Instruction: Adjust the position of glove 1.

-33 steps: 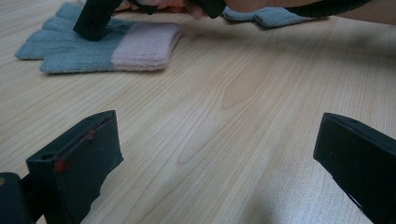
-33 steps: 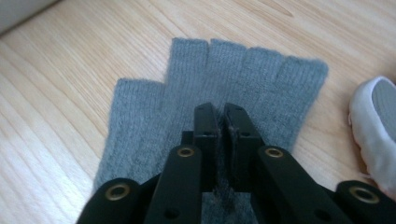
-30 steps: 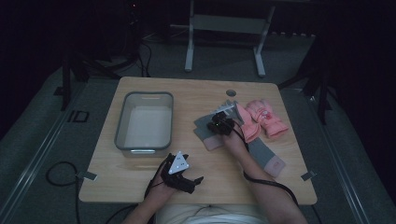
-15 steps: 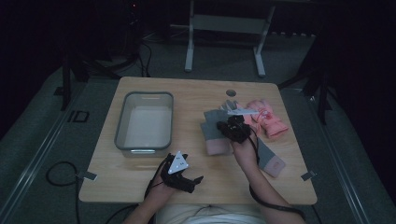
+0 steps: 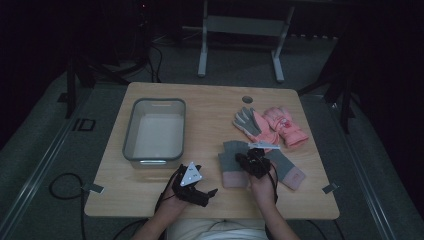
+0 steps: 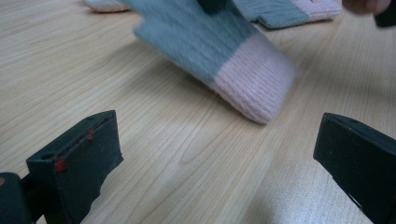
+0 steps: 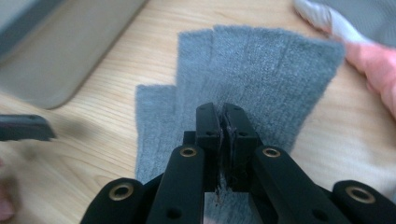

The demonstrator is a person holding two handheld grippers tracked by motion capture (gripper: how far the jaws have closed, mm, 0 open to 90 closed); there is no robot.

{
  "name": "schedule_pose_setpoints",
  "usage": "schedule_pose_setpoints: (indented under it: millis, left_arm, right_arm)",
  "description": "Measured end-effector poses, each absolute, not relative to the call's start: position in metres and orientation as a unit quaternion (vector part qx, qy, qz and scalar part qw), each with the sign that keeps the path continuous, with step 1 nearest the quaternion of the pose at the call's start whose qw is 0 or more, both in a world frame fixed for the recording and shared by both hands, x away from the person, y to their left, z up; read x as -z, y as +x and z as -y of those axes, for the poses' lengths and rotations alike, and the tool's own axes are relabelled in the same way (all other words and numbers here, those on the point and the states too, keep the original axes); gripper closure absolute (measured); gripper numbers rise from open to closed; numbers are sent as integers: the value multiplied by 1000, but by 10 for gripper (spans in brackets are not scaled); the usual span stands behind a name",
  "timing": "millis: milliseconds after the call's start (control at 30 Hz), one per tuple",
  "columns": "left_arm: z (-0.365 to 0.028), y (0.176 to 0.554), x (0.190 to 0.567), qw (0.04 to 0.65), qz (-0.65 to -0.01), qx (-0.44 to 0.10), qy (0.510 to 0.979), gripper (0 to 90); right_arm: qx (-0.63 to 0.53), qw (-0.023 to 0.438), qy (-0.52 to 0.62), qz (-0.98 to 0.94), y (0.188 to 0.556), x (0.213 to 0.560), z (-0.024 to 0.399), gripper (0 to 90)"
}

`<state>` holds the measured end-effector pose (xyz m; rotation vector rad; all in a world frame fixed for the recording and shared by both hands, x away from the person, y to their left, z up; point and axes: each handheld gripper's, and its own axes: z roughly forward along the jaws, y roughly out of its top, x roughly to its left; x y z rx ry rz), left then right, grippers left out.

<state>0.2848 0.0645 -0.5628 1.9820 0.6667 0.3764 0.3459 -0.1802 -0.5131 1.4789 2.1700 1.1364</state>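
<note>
From above, the right gripper [image 5: 254, 161] sits over a grey knitted fingerless glove with a pale pink ribbed cuff [image 5: 231, 165], which lies flat on the pale wooden table [image 5: 210, 107], cuff end toward the person. Just beside it on the right lies a second grey knitted glove with a pink cuff [image 5: 286, 170], slanting off toward the table's right edge. Beyond the gripper's tips, well apart, lie a grey-and-pink glove with full fingers [image 5: 248, 122] and a padded pink mitten [image 5: 285, 125], the two touching. A translucent grey plastic tub with rounded corners [image 5: 155, 131] stands off to the left. The left gripper [image 5: 196, 190] rests near the front edge of the table, its tips aimed toward the glove's cuff.

In the left gripper view the two black, blocky jaws stand wide apart with only bare wood grain between them. Past them the glove's cuff [image 6: 254, 81] hangs lifted and tilted off the table, soft and blurred.

In the right gripper view the black jaws are pinched tight on the fuzzy grey knit [image 7: 254, 84], the short finger stubs fanning out beyond the tips. The tub's wall [image 7: 51, 56] lies off to the upper left, the pink mitten [image 7: 373, 60] at the right edge.
</note>
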Motion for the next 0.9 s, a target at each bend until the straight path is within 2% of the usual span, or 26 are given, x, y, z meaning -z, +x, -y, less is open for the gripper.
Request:
schedule_pose_setpoints:
  millis: [467,667,833,900]
  left_arm:
    - [-64,285,563,486,-273,-156,816,4]
    - [-64,285,563,485,-272,-155,817,4]
    - [-64,285,563,485,-273,-154,816,4]
    - [-64,285,563,484,-272,-154,817,4]
  right_arm:
    - [-370,148,542,-740,347,543,177,855]
    - [-364,146,550,-738,349,552,176,790]
    - [-367,142,545,-740,351,545,181,726]
    - [-376,143,536,-742,353,536,185,727]
